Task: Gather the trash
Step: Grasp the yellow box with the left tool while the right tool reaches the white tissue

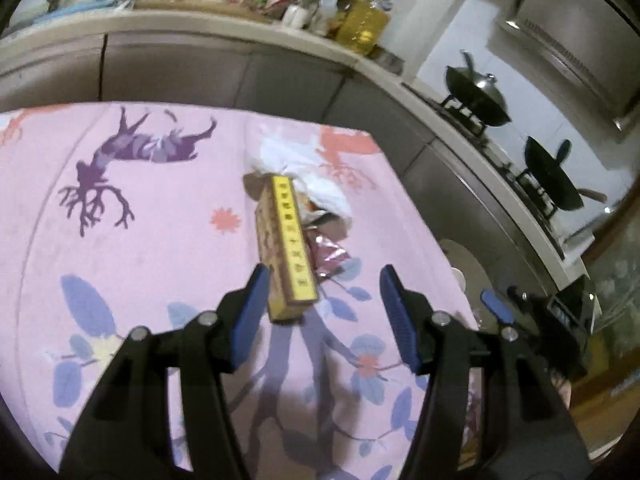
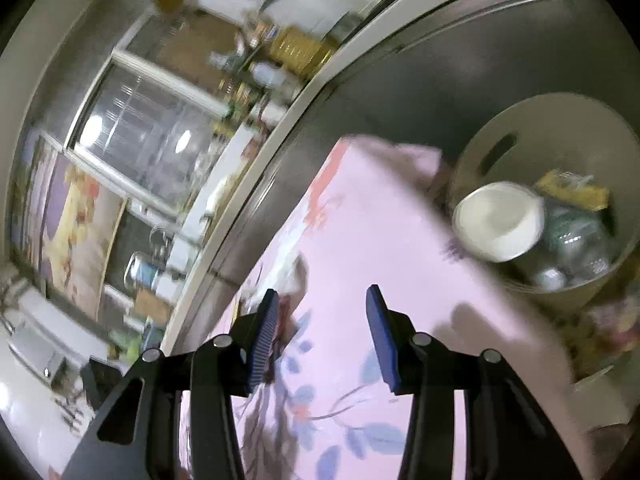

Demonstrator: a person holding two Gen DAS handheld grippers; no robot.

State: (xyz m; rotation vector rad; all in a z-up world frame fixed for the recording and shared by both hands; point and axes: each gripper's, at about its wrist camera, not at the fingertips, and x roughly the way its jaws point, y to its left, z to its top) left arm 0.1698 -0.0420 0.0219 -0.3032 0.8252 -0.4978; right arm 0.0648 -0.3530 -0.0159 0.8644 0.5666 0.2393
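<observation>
A long yellow and brown carton [image 1: 285, 240] lies on the pink patterned tablecloth [image 1: 140, 240]. Its near end sits between the fingers of my left gripper [image 1: 322, 302], close to the left pad and clear of the right one. This gripper is open. Behind the carton lie a crumpled white plastic bag [image 1: 296, 164] and a pink foil wrapper [image 1: 330, 256]. My right gripper [image 2: 323, 322] hovers open over the table with nothing between its fingers. To its right stands a beige bin [image 2: 560, 132] holding a white cup [image 2: 500, 226], a yellow wrapper [image 2: 572, 192] and clear plastic bottles [image 2: 576, 240].
A grey kitchen counter [image 1: 240, 72] runs behind the table, cluttered on top, with a gold tin [image 1: 362, 26]. Two dark woks [image 1: 476, 96] [image 1: 552, 176] sit on the stove at right. The bin stands just past the table's right edge [image 2: 480, 292].
</observation>
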